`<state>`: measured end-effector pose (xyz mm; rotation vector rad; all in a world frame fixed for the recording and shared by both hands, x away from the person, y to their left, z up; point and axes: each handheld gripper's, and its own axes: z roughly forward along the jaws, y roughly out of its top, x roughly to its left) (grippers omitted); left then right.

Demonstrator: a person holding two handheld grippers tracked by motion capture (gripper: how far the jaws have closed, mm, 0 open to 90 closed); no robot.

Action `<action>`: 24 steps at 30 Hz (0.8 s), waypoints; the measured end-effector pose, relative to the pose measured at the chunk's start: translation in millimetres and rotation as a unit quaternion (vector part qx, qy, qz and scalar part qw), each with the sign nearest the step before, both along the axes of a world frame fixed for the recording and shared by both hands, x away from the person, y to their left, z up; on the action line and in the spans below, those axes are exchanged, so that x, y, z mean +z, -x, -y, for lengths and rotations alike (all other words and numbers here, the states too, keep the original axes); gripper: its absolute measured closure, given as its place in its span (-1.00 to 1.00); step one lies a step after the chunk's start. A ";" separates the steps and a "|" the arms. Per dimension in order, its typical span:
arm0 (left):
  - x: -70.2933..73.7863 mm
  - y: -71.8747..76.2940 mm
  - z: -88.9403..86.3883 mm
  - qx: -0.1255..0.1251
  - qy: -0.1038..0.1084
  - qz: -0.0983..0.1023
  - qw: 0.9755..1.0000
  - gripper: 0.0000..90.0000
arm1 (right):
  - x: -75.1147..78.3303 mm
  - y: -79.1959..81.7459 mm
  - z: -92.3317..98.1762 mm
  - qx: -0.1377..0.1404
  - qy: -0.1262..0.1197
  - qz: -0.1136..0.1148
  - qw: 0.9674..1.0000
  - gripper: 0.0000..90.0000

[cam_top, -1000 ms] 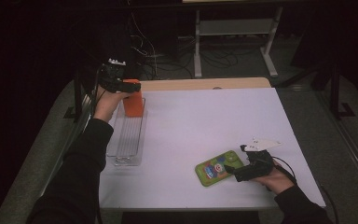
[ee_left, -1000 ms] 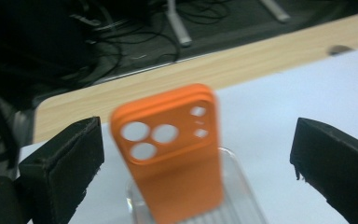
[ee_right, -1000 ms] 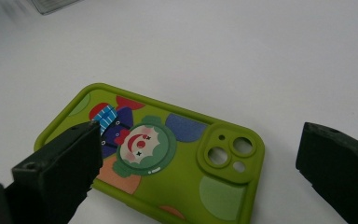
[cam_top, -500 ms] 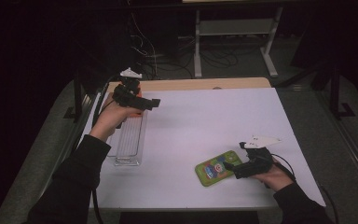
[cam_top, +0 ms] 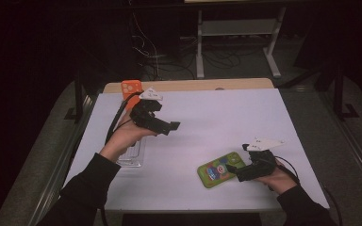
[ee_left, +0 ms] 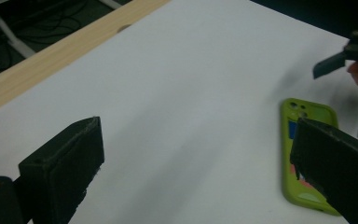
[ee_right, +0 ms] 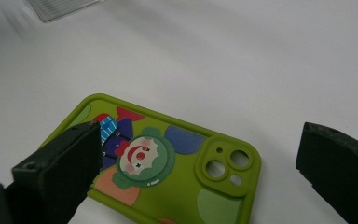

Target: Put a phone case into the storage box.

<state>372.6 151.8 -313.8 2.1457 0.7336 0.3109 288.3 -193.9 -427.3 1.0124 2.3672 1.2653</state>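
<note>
High view: green phone case [cam_top: 218,170] is lying flat on the white counter [cam_top: 226,117], near the front edge, right of centre, camera cut-out end pointing toward the right gripper [cam_top: 242,172].

Right gripper view: jaws are standing wide apart and empty, hovering low over the case [ee_right: 168,163] (clown print facing up), one jaw over its printed face, the other out over bare counter beyond the lens corner.

Left gripper [cam_top: 167,126]: held up above the counter's left half, jaws spread and carrying nothing, pointing across toward the case. Left gripper view is showing the case [ee_left: 307,154] ahead, with the right gripper [ee_left: 354,88] beyond it.

Other items: clear ribbed tray [cam_top: 131,153] at the left, partly under the left forearm; orange dice-like block [cam_top: 131,88] at the far left corner.

Step in hand, as judged: closing the right gripper on the case. A flat, thin thing is giving little to bite on, so the jaws are probably best lowered to straddle the short width and pinch rim to rim, keeping level so the case is not skidding away.

Pose: right hand [cam_top: 275,176] is resting low, wrist near the counter edge, gripper angled leftward; left forearm is reaching in from the bottom left, wrist raised.
</note>
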 end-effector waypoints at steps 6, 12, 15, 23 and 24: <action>-12.4 16.7 12.6 -0.023 0.012 -0.007 1.000 -0.95 | 0.6 0.7 -0.7 -0.004 0.004 -0.001 1.000 -1.00; -31.5 30.0 21.6 -0.039 -0.001 -0.008 0.999 -0.94 | 0.8 0.6 0.2 -0.005 0.003 -0.002 1.000 -1.00; -42.1 35.3 24.5 -0.045 0.002 -0.013 0.999 -0.94 | 0.9 0.7 1.0 -0.006 0.003 0.000 1.000 -1.00; -68.4 43.1 27.1 -0.058 -0.008 -0.027 0.998 -0.87 | 1.8 0.7 3.6 -0.013 0.002 -0.004 1.000 -1.00; -71.6 43.8 26.8 -0.061 -0.012 -0.028 0.998 -0.86 | 2.1 0.8 3.7 -0.014 0.001 -0.006 1.000 -1.00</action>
